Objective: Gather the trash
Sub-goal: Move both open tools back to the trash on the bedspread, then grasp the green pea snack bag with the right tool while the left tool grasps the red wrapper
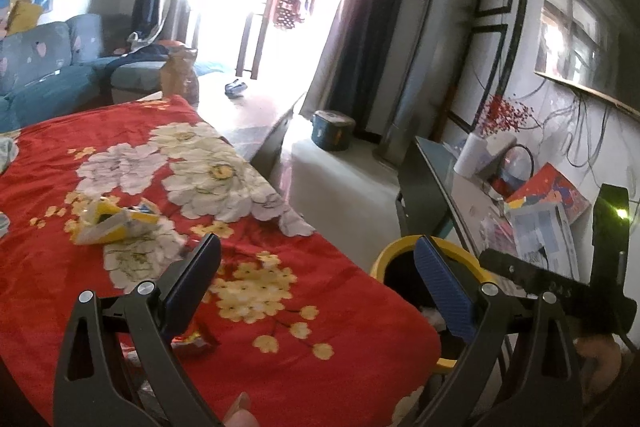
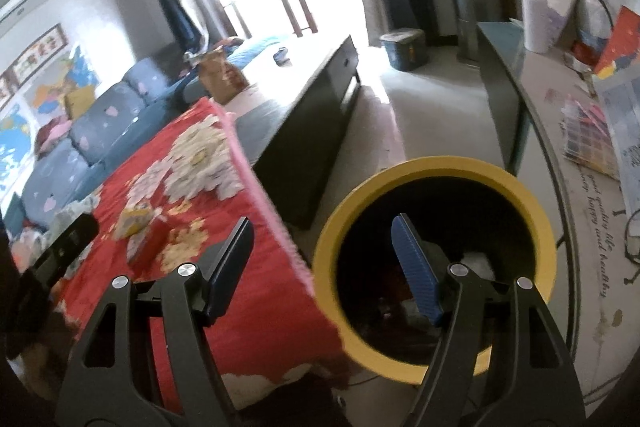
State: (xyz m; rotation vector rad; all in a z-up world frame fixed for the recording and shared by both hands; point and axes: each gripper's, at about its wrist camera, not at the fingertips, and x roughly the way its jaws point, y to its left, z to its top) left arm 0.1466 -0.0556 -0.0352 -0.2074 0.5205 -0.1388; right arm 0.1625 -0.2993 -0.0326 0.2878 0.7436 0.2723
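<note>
Both hand-held grippers (image 1: 318, 287) (image 2: 324, 261) gape empty; glass tabletop (image 2: 592, 227) lettering perhaps reads "happy and healthy".

Past the right jaw, the bin's (image 2: 434, 167) inside is too dark to make out. The wrapper (image 1: 192, 341) sits half hidden behind the left jaw. The blanket (image 2: 224, 251) is blurred.

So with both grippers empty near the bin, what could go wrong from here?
1. The yellow wrapper lies crumpled and flat on the soft red blanket; closing fingers might pinch the fabric along with it.
2. The yellow-rimmed bin stands tight against the blanket's hanging edge, so a drop released early could land on the blanket or floor.
3. The small red wrapper sits half hidden behind the left gripper and could be missed.
</note>
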